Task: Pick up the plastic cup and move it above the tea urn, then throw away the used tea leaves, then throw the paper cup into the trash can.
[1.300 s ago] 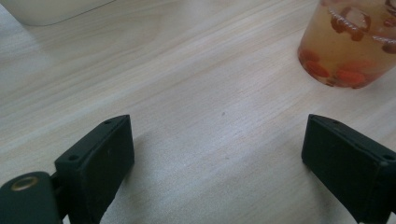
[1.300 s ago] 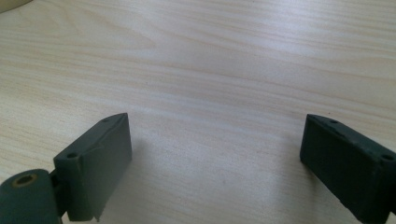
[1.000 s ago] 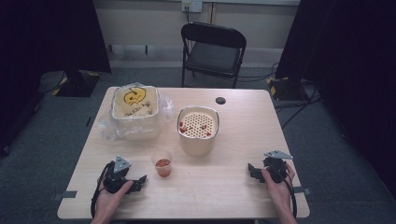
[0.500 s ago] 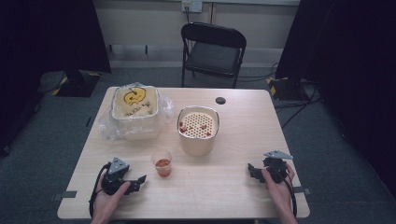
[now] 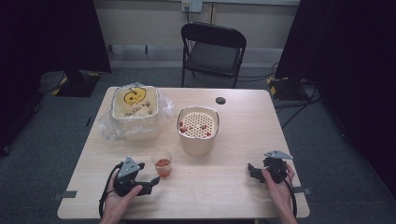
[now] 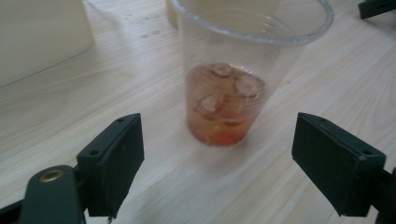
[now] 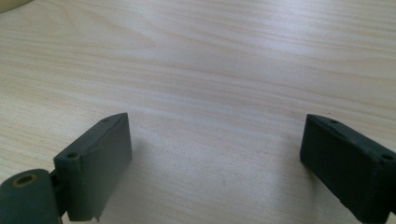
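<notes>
A small clear plastic cup (image 5: pixel 162 162) (image 6: pixel 233 79) with red pieces and a little reddish liquid in its bottom stands on the table's near left. My left gripper (image 5: pixel 152 181) (image 6: pixel 233 163) is open just short of the cup, its jaws wide on either side and not touching it. My right gripper (image 5: pixel 252 171) (image 7: pixel 215 163) rests open near the table's front right, with bare wood between its jaws. A cream tub with a perforated strainer insert (image 5: pixel 198 129) holding a few red bits stands mid-table.
A lidded square container (image 5: pixel 135 103) with a yellow smiley drawing sits in clear plastic wrap at the back left. A small black disc (image 5: pixel 220 100) lies near the far edge. A black folding chair (image 5: pixel 212 49) stands behind the table (image 5: pixel 233 196).
My left gripper has edged right, toward the cup. The right gripper and the objects have stayed put.
</notes>
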Tool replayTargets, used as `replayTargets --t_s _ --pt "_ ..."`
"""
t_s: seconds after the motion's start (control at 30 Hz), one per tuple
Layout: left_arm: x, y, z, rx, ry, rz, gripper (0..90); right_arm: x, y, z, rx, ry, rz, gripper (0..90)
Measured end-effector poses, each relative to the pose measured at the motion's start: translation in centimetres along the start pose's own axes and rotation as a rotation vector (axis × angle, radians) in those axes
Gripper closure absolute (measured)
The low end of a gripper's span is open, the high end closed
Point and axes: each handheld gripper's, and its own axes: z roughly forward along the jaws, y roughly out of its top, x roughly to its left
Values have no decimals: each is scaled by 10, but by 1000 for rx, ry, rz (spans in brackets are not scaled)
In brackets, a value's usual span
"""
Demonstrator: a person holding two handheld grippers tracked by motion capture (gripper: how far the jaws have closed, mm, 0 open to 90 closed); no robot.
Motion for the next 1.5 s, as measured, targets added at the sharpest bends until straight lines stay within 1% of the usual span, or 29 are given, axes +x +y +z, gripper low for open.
replayTargets --t_s 0.07,0.13,0.17,0.23,0.27,0.3,0.33,0.37,0.4,0.43,0.47,0.5,0.53,0.57,0.6,0.63,0.67,0.7,0.73,0.77,0.83,0.93,1.07,1.27,1.3,1.33,1.4,1.47,1.5 --pt "-1 1 2 1 -3 3 168 0 0 0 0 0 0 83" --pt "0 4 5 -19 2 33 166 0 0 0 0 0 0 83" --pt "3 8 7 -25 -24 31 161 0 0 0 0 0 0 83" --pt "5 9 10 -26 -23 34 171 0 0 0 0 0 0 83" --pt "5 10 11 -27 -17 26 171 0 0 0 0 0 0 83" --pt "7 12 16 -34 -33 15 170 0 0 0 0 0 0 83" --pt "7 12 16 -34 -33 15 175 0 0 0 0 0 1 83" --pt "6 16 23 -32 -48 18 179 0 0 0 1 0 1 82" --pt "6 16 23 -32 -48 18 174 0 0 0 1 0 1 82" --pt "4 19 27 -36 -63 25 174 0 0 0 1 0 0 82" --pt "2 22 30 -31 -63 35 176 0 0 0 0 1 -1 82" --pt "-1 24 37 -25 -71 29 168 0 0 0 1 -1 0 82" --pt "-1 24 37 -25 -71 29 168 0 0 0 1 -1 0 82" --pt "-1 25 42 -20 -81 31 178 0 0 0 1 0 0 82" --pt "-1 25 42 -20 -81 31 183 0 0 0 1 0 0 82" --pt "0 23 45 -13 -67 39 199 0 0 0 1 1 0 82" --pt "0 23 45 -13 -67 39 225 0 0 0 1 1 0 82" --pt "4 21 43 -21 -71 12 279 0 0 0 1 1 0 82" --pt "4 21 43 -21 -71 12 292 0 0 0 1 1 0 82" --pt "5 20 42 -25 -73 30 325 0 0 0 1 0 0 82" --pt "4 20 41 -24 -62 55 339 0 0 0 1 1 0 82" --pt "5 21 41 -26 -53 54 384 0 0 0 1 1 0 82" --pt "4 23 39 -29 -43 54 400 0 0 0 1 1 0 82" --pt "6 36 26 -58 -62 65 399 0 0 0 1 -1 -1 82" --pt "7 41 22 -70 -51 74 402 0 0 0 1 -1 -1 82" --pt "7 43 20 -78 -42 60 402 0 0 0 1 0 0 82" --pt "9 49 16 -74 -19 81 402 0 0 0 1 1 0 82" --pt "10 51 15 -70 -11 86 402 0 0 0 1 0 0 82" --pt "13 57 12 -82 -13 85 402 0 0 0 1 1 0 82"
